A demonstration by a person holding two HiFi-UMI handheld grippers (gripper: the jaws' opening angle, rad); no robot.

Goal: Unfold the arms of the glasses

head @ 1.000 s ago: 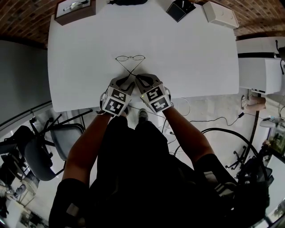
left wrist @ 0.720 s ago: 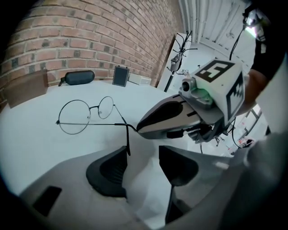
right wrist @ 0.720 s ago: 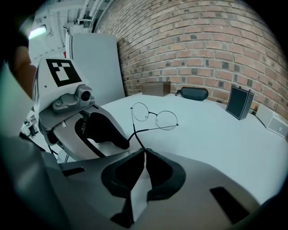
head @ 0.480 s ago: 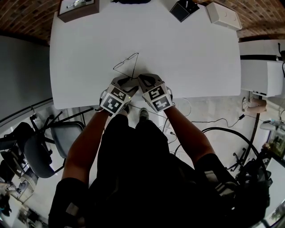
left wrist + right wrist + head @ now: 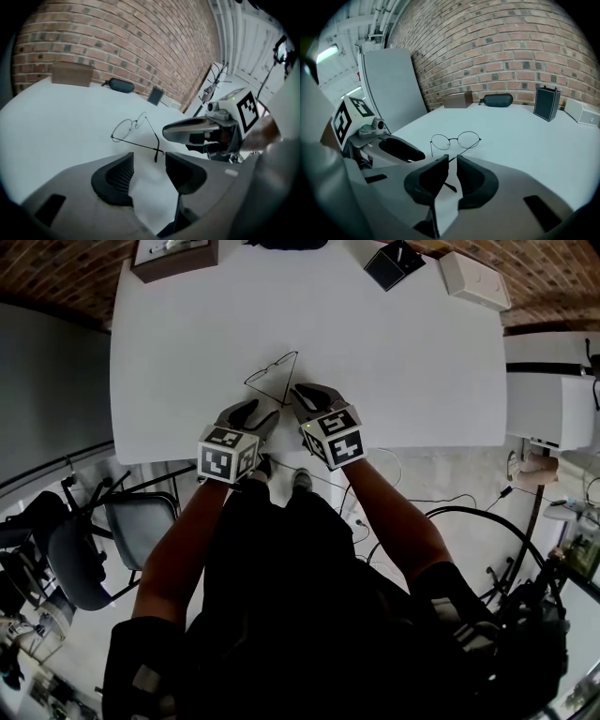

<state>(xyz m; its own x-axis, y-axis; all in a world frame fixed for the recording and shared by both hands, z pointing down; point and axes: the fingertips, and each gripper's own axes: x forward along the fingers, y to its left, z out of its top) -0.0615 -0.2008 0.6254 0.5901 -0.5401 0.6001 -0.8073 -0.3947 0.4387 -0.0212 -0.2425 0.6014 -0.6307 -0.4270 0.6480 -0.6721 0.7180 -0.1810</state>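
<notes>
Thin black wire-rimmed glasses hang tilted over the white table, lenses away from me. My right gripper is shut on one arm near its tip. In the right gripper view that arm runs from the glasses back between the narrow jaws of the right gripper. My left gripper is open and holds nothing. In the left gripper view the glasses lie ahead, and an arm's hooked tip sits just beyond the open left gripper, untouched. The right gripper shows beside it.
Along the table's far edge stand a brown box, a dark glasses case, a black box and a white box. Both grippers are near the table's front edge. A chair stands on the floor to the left.
The left gripper opened, let go of the arm and drew back to the left. The glasses went from lying flat with crossed arms to tilted, held by the right gripper alone.
</notes>
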